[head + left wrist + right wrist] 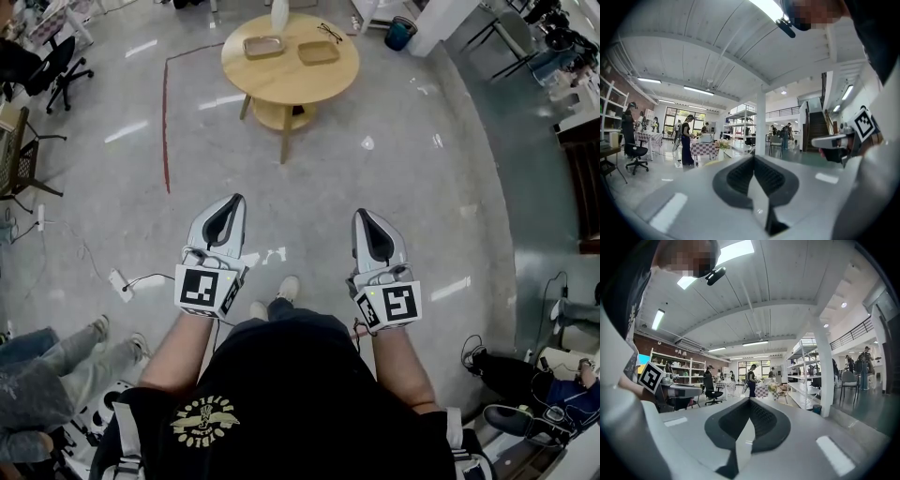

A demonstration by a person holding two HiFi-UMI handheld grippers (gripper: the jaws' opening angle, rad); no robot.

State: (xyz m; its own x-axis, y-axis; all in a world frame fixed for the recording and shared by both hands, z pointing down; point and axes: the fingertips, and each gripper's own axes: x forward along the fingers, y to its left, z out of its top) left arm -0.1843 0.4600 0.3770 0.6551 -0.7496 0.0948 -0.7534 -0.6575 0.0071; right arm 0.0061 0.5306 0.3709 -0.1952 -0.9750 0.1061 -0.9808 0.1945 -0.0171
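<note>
Head view: the person stands holding both claws out in front at waist height. The left claw (237, 199) and the right claw (362, 214) are each clenched, tips meeting, with nothing gripped. A round wooden bench (291, 82) lies straight ahead of them and well apart, across a stretch of floor (394, 178). Both claws point their long axes towards it, and the left one reaches slightly further forward. On the bench sit a left tray (264, 46) and a right tray (319, 52), side by side. Glasses (330, 34) lie behind the right tray, and a white vase (279, 14) stands at the far edge. The left claw lines up roughly with the left tray, the right claw with the bench's right rim. A red line (166, 122) runs along the floor left of the bench, and an office chair (58, 67) stands further left.

Left gripper view: the jaws are pressed together with no object between them. Beyond them a person in dark clothes (686, 140) stands by checkered tables (705, 149), and a white pillar (761, 122) rises behind.

Right gripper view: the jaws are likewise closed on nothing. Ahead stand wall shelves (677, 366), another person (751, 380) and a metal rack (806, 369).
</note>
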